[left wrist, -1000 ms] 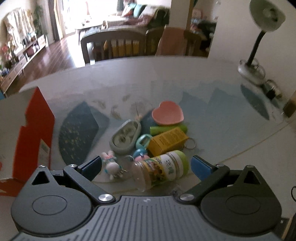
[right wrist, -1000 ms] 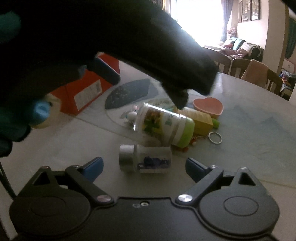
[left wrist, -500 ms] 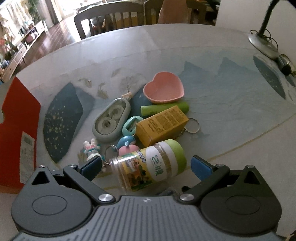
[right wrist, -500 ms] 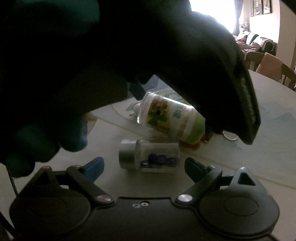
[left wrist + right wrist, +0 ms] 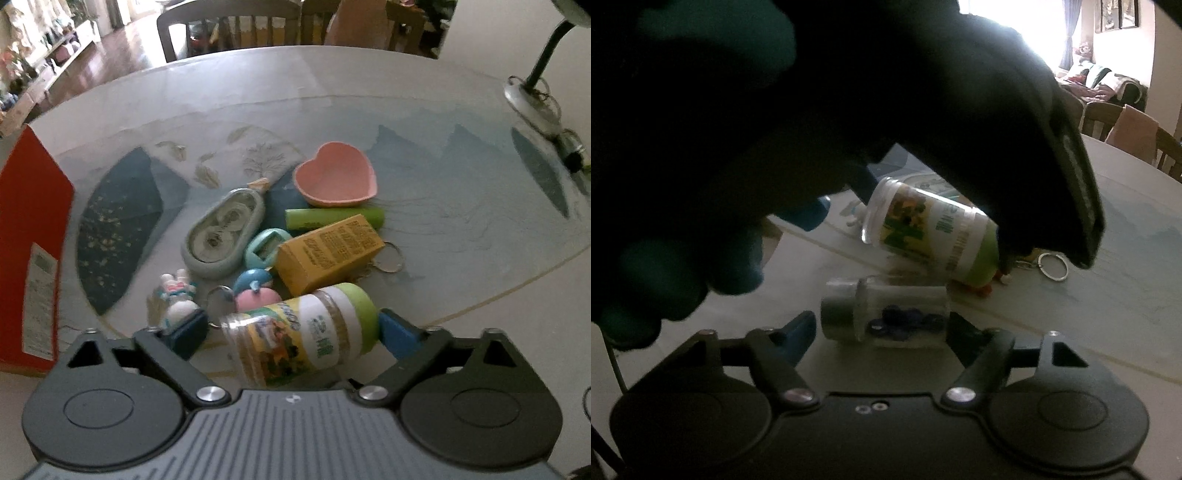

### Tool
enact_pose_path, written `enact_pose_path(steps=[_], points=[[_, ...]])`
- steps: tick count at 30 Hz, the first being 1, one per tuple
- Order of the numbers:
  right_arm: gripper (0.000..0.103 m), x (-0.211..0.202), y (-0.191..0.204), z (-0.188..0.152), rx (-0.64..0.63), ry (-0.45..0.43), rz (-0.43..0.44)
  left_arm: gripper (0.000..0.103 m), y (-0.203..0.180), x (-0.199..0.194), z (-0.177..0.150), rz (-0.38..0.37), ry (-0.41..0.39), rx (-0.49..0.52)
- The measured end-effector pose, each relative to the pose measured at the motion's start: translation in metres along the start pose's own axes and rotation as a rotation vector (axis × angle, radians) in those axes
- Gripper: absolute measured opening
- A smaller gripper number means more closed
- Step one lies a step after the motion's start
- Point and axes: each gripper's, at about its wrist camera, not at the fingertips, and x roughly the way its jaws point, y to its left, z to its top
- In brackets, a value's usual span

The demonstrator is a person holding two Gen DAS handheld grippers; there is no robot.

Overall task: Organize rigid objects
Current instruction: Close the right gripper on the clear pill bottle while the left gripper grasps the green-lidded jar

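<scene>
Green-capped jar (image 5: 303, 332) lies on side between left gripper (image 5: 291, 330) pads, long axis crosswise, cap toward right pad; jaws near closing, grip unconfirmed. Small silver-capped vial (image 5: 884, 314) lies crosswise between right gripper (image 5: 882, 325) fingers, jaws wide, unclamped.

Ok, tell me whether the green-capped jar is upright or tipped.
Tipped: the jar lies on its side between the left gripper fingers, green cap pointing right, clear base left.
</scene>
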Motion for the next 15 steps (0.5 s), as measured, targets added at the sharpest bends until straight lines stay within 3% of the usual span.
enact_pose_path(steps=[15], points=[[0.068, -0.027, -0.005, -0.001, 0.057, -0.011, -0.036, 0.09, 0.02, -0.016, -0.012, -0.055, -0.017, -0.037]])
